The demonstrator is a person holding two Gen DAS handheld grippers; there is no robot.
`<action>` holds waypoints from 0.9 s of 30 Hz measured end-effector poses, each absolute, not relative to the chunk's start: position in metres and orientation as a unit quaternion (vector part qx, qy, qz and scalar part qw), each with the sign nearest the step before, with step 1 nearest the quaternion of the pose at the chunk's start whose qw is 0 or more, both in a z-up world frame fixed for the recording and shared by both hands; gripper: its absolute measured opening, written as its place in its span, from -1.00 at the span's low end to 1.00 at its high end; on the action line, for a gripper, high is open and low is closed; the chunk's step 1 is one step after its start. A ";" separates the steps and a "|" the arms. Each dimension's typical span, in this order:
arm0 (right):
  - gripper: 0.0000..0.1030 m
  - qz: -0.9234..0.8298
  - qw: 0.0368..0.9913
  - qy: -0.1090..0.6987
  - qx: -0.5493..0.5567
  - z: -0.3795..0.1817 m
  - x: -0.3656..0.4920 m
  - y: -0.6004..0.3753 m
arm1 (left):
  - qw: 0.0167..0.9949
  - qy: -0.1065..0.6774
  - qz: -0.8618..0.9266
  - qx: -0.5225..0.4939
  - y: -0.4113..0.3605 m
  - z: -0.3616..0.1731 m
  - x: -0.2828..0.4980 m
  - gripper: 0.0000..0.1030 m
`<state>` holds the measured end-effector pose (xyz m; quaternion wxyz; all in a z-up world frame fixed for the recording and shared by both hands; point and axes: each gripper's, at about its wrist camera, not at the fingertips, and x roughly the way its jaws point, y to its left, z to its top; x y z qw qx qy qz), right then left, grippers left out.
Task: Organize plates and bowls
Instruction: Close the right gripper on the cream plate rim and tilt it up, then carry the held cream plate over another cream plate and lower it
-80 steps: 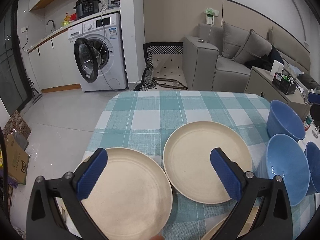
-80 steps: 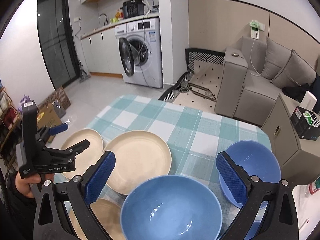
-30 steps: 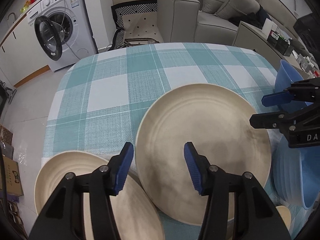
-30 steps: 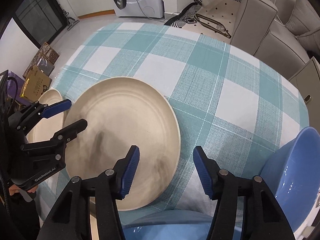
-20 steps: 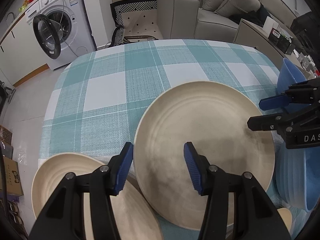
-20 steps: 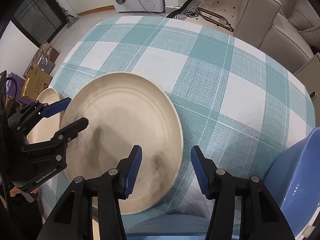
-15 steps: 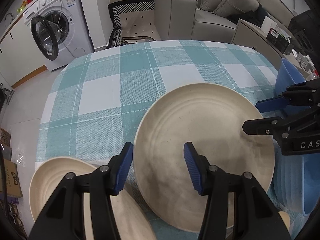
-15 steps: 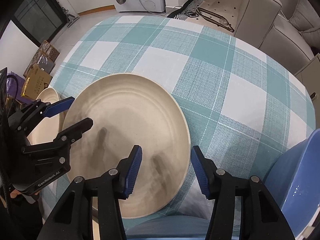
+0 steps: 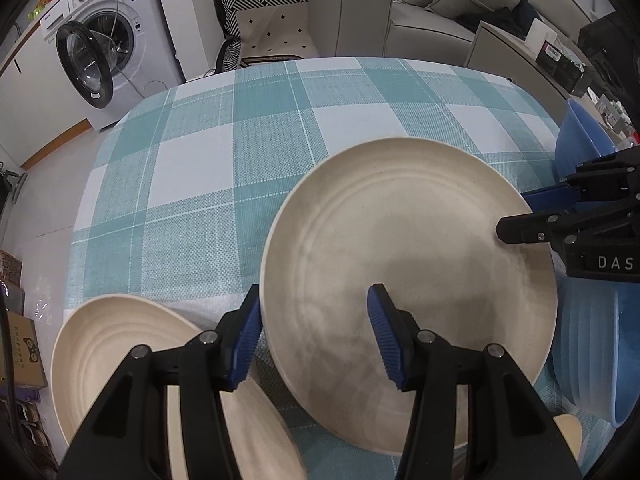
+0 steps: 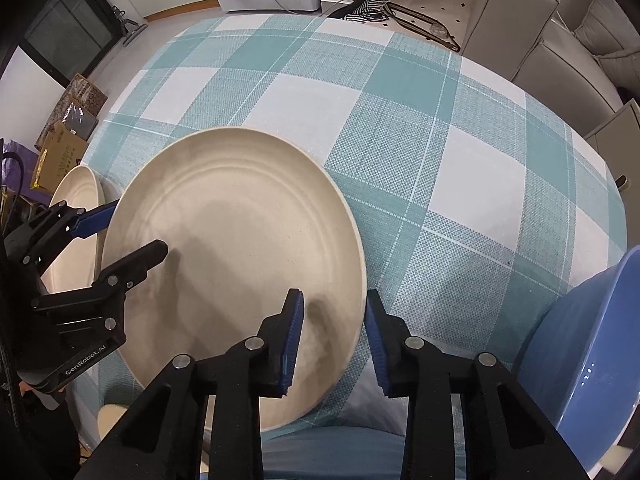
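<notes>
A large cream plate [image 9: 408, 280] [image 10: 240, 264] sits tilted above the teal checked tablecloth [image 9: 224, 168]. My left gripper [image 9: 314, 332] [image 10: 136, 228] is shut on the plate's left rim, one finger under the edge and one on top. My right gripper [image 10: 334, 320] [image 9: 528, 216] points down over the right rim; its jaws are closing, the rim stands between the pads and a gap still shows. A second cream plate [image 9: 120, 360] [image 10: 76, 208] lies to the left, partly under the held one. Blue bowls [image 9: 592, 352] [image 10: 580, 360] stand at the right.
Another blue bowl [image 9: 580, 140] stands at the table's right edge, and one more [image 10: 320, 452] lies under my right gripper. A slice of a third cream plate [image 10: 112, 420] shows near the front edge. Beyond the table are a washing machine [image 9: 104, 52] and a grey sofa [image 9: 400, 4].
The right jaws have narrowed around the plate's right rim. The plate looks larger and nearer in both views, and its left edge now overlaps the second plate. The left jaws kept their width.
</notes>
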<state>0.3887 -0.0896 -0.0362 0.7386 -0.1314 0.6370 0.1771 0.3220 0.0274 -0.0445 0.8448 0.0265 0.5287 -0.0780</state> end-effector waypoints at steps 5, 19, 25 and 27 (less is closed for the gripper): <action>-0.38 0.168 0.749 0.629 -0.124 -0.036 0.393 -0.094 | 0.851 0.521 -0.072 0.019 0.026 -0.043 0.327 0.00; -0.44 0.166 0.743 0.637 -0.119 -0.043 0.391 -0.106 | 0.836 0.543 -0.078 0.026 0.023 -0.048 0.320 0.01; -0.66 0.162 0.750 0.629 -0.126 -0.039 0.387 -0.108 | 0.837 0.542 -0.068 0.027 0.021 -0.048 0.319 -0.11; -0.73 0.158 0.754 0.625 -0.126 -0.038 0.387 -0.110 | 0.839 0.539 -0.062 0.024 0.024 -0.047 0.319 -0.25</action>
